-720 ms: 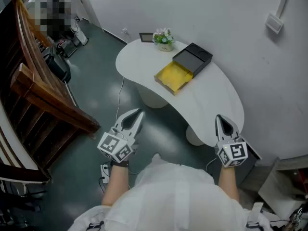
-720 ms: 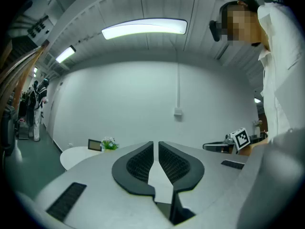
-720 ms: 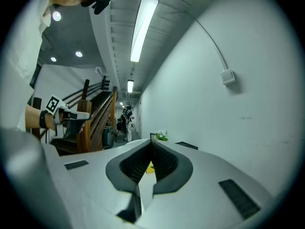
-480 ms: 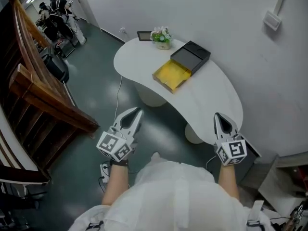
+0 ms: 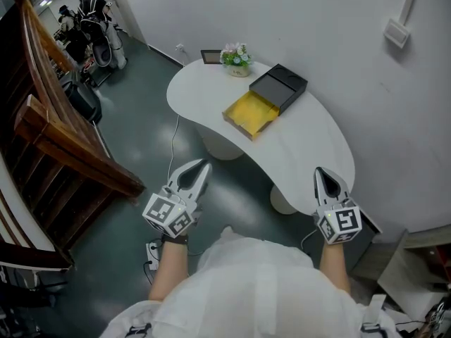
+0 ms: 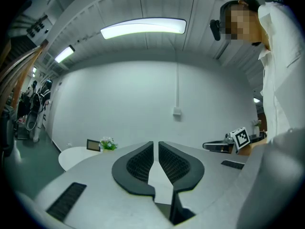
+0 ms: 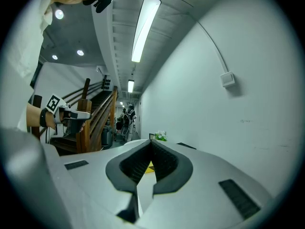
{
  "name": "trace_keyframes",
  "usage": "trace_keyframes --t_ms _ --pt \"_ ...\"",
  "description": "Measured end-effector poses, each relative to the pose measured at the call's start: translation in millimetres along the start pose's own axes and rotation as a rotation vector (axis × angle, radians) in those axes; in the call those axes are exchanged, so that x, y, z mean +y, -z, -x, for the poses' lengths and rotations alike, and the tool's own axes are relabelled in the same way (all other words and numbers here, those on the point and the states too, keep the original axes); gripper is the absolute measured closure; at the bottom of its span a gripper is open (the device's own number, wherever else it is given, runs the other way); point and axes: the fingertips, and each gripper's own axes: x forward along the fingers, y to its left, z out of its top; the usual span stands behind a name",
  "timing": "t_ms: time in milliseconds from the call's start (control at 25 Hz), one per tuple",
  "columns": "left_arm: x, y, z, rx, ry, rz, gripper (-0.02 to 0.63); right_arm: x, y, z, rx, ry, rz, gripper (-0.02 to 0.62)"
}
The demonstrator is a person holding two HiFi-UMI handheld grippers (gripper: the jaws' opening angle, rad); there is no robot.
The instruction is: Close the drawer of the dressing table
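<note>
The dressing table (image 5: pixel 310 146) is a white kidney-shaped top by the wall. On it stands a black box (image 5: pixel 280 88) whose yellow drawer (image 5: pixel 251 113) is pulled out toward me. My left gripper (image 5: pixel 199 168) hangs over the floor short of the table's near edge, well away from the drawer, jaws together and empty. My right gripper (image 5: pixel 325 174) hovers at the table's near right end, shut with nothing in it. In the right gripper view a sliver of the yellow drawer (image 7: pixel 149 166) shows behind the closed jaws of the right gripper (image 7: pixel 151 142). The left gripper (image 6: pixel 156 144) faces the wall.
A small flower pot (image 5: pixel 237 56) and a picture frame (image 5: pixel 211 55) stand at the table's far end. A wooden stair railing (image 5: pixel 63 139) fills the left side. A power strip (image 5: pixel 153 248) and a cable lie on the floor. People stand far off (image 5: pixel 90 13).
The head view has shifted a little. Both grippers keep their places and stay shut; the drawer stays pulled out.
</note>
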Motion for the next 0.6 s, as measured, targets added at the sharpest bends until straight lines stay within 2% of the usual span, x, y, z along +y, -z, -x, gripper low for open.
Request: trace_keyframes --t_ms 600 --pt "-6.8 1.9 -10.1 0.003 0.025 0.029 0.561 -3.9 5.1 -2.2 0.002 -0.031 0.012 0.586"
